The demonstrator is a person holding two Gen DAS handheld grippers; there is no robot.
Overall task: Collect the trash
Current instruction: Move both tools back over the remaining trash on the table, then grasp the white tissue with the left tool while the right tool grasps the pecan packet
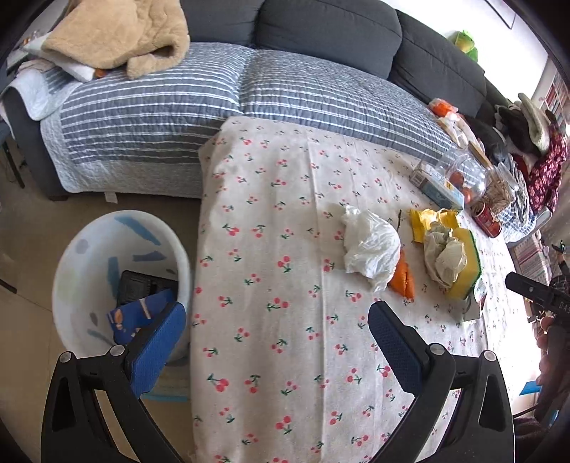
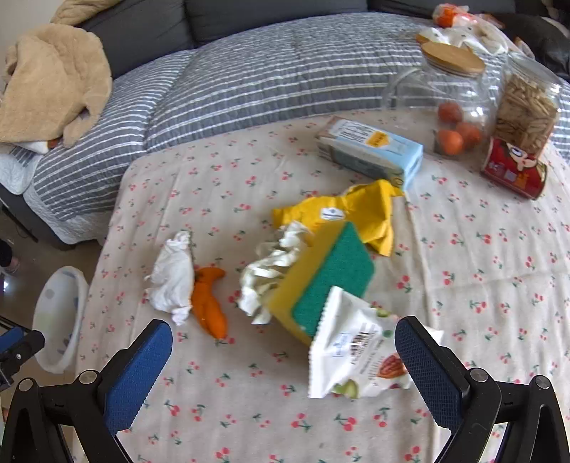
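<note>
Tablecloth (image 2: 249, 409): off-white, red cherry print with green stems. Sponge (image 2: 331, 281): yellow body, green face. Wrapper (image 2: 367, 210) at its 1 o'clock: yellow. Tissue (image 2: 172, 277): white. Peel (image 2: 210, 302): orange. Bin (image 1: 89, 263): white, blue marks. Sofa cover (image 1: 160, 107): grey-blue, white stripes.

We are looking at a tabletop (image 2: 463, 285) wearing a pale cloth printed with red cherries, standing against a dark grey sofa (image 1: 320, 28). A blue-and-white striped quilt (image 1: 160, 107) is covering the sofa's seat, and a tan fleece blanket (image 1: 121, 35) is lying bunched at its left end. Beige floor (image 1: 28, 228) is showing beside the tabletop, and bright daylight is pouring in from the right
</note>
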